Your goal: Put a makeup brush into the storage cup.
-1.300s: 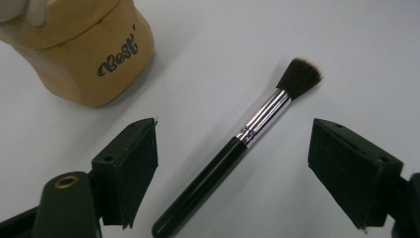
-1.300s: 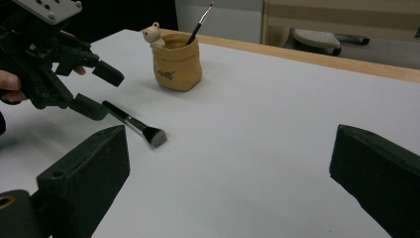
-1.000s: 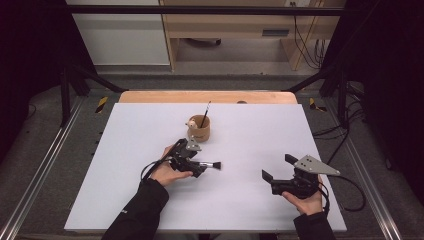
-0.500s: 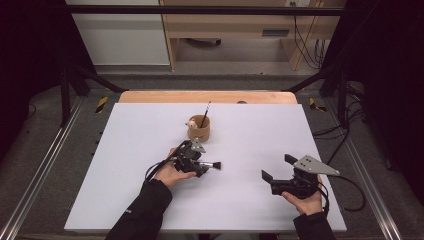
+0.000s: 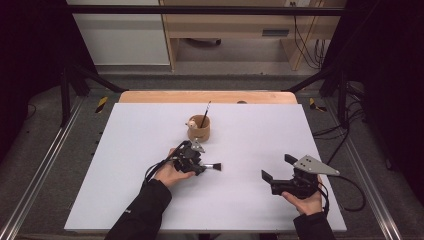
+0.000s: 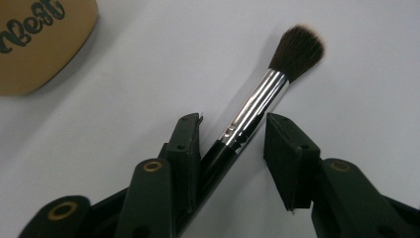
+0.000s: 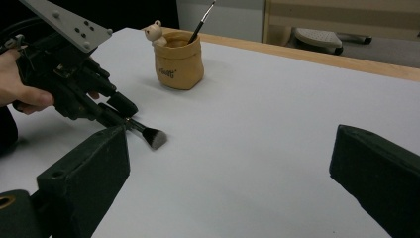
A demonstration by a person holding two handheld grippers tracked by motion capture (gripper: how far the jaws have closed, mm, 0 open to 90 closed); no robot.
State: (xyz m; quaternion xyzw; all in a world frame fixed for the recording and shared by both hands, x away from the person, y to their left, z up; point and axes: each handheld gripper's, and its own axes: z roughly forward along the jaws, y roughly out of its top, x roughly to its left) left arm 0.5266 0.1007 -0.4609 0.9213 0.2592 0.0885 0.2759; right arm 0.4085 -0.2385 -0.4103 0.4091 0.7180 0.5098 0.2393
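A makeup brush (image 6: 262,104) with a black handle, silver ferrule and dark bristles lies flat on the white table (image 5: 125,150). My left gripper (image 5: 202,167) sits low over it, and its jaws have just been closing with the brush handle between them. One pad touches the handle; the other stands a small gap off, so the gripper is open. From the right gripper view the brush (image 7: 148,135) pokes out of the left gripper (image 7: 116,111). My right gripper (image 5: 276,167) rests near the table's right front, wide open with nothing between its jaws.
A tan pouch-shaped cup (image 5: 200,130) with a small bear figure (image 7: 156,32) on its rim stands just beyond the left gripper and holds a thin brush (image 5: 205,112). The table's wooden far edge (image 5: 207,96) lies behind it.
Neither hand has visibly moved, and the brush lies where it was.
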